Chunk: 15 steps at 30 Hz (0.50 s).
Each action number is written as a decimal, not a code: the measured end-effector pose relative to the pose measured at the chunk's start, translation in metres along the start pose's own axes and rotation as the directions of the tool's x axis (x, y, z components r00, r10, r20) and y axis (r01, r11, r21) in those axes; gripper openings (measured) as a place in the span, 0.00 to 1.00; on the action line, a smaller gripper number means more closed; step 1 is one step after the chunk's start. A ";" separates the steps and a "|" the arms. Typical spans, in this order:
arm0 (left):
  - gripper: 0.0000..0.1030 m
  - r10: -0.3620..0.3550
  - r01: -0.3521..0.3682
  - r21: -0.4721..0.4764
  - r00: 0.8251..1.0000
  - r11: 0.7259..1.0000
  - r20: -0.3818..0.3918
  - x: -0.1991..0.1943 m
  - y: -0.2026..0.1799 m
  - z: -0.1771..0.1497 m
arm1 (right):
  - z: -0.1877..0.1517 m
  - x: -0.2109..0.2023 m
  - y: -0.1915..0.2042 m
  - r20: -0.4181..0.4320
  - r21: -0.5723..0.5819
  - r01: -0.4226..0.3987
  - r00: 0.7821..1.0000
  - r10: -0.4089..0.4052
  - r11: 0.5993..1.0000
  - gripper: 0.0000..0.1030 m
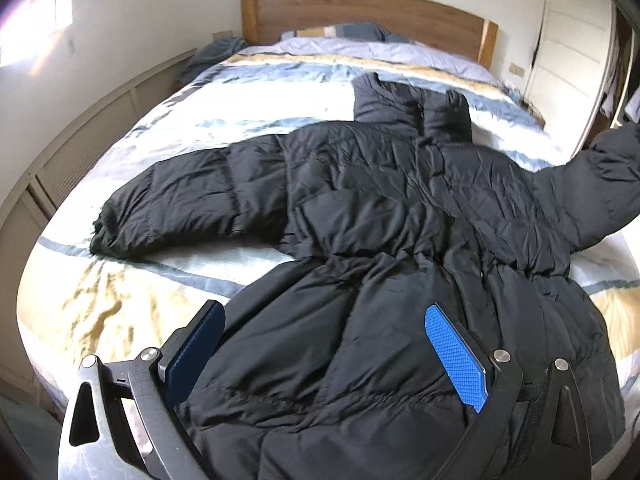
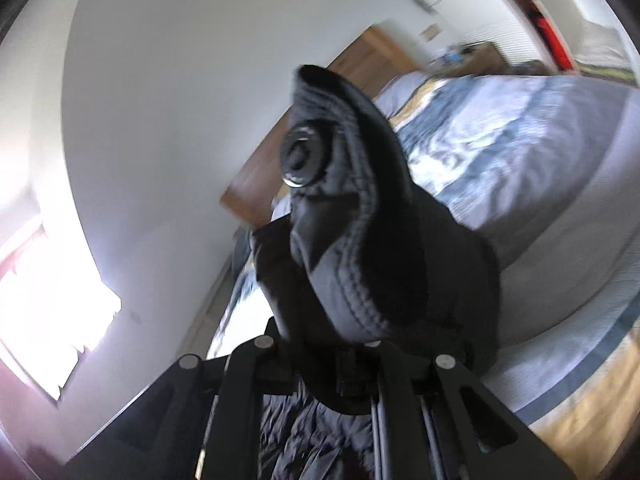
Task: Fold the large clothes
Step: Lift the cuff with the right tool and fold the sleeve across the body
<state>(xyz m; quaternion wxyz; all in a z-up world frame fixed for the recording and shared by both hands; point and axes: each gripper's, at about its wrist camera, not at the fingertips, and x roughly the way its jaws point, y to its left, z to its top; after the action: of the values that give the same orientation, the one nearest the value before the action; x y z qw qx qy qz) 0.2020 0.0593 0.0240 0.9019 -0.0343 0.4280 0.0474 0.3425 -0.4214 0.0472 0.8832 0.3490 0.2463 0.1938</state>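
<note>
The coat (image 1: 380,200) lies spread on the bed (image 1: 120,300), hood toward the headboard (image 1: 360,12), one sleeve out to the left. Pillows (image 1: 340,32) sit before the headboard. The wardrobe (image 1: 572,48) stands right of the bed.

A bed (image 1: 120,312) fills the room's middle, spread with a rumpled cover in white, pale blue, grey and mustard bands. Behind it stands a wooden headboard (image 1: 368,12) against a plain white wall (image 1: 160,8), with striped pillows (image 1: 340,32) at its foot. Along the bed's left side runs a low beige cabinet with louvred panels (image 1: 80,152). To the right a white wardrobe (image 1: 568,48) rises (its far door stands ajar, contents too blurred to name). Strong daylight floods in from a window (image 2: 48,320) on the left, bleaching the bedcover.
</note>
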 end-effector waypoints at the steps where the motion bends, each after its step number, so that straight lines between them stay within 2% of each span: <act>1: 0.96 0.009 -0.009 -0.008 1.000 1.000 0.006 -0.001 0.004 -0.001 | -0.005 0.010 0.006 -0.028 -0.021 -0.003 1.000 0.003 1.000 0.11; 4: 0.96 0.015 -0.014 -0.036 0.999 0.999 0.029 -0.008 0.014 -0.006 | -0.032 0.031 0.034 -0.123 -0.113 0.000 0.992 -0.014 0.994 0.11; 8: 0.96 0.026 -0.024 -0.048 0.998 0.999 0.050 -0.017 0.024 -0.012 | -0.072 0.060 0.055 -0.233 -0.210 0.013 0.970 -0.063 0.978 0.11; 15: 0.96 0.034 -0.033 -0.046 0.999 0.998 0.020 -0.025 0.030 -0.019 | -0.147 0.099 0.071 -0.370 -0.319 0.048 0.913 -0.171 0.947 0.11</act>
<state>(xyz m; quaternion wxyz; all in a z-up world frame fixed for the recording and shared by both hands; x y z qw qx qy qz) 0.1686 0.0858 0.0307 0.9044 -0.0472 0.4178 0.0726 0.3263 -0.2459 -0.0251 0.8683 0.1490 0.4048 0.2449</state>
